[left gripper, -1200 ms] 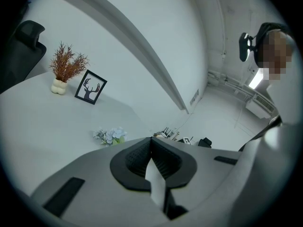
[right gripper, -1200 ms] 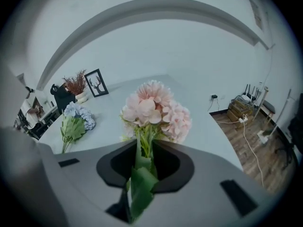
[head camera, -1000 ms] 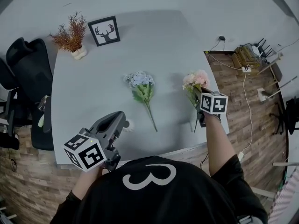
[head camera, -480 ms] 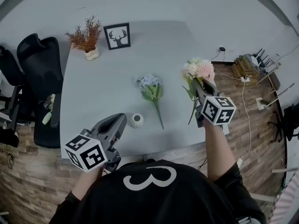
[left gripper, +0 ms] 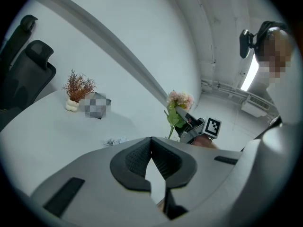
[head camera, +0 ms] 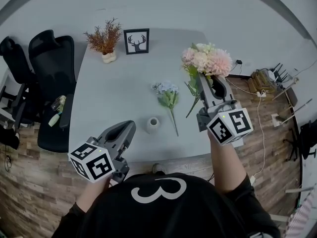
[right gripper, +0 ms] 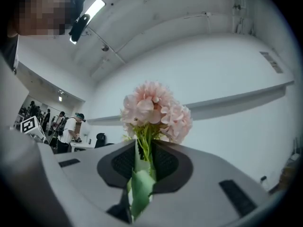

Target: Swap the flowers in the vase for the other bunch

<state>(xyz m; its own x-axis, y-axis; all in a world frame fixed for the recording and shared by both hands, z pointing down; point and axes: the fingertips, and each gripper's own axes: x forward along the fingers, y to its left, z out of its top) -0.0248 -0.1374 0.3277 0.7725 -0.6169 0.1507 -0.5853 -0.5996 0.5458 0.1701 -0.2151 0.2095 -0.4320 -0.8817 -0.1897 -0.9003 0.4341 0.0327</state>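
A pink flower bunch hangs in the air over the table's right side, with my right gripper shut on its green stems. In the right gripper view the blooms stand up just beyond the jaws. A blue bunch lies flat on the grey table. The small white vase stands empty near the front edge. Left of the vase, my left gripper hovers, its jaws closed tip to tip with nothing between them.
A rust-coloured dried plant in a white pot and a framed deer picture stand at the table's far edge. Black chairs are at the left. Cables and boxes lie on the wooden floor to the right.
My right gripper has lifted the pink bunch off the table and tipped it upright. The left gripper has shifted only slightly, towards the vase.
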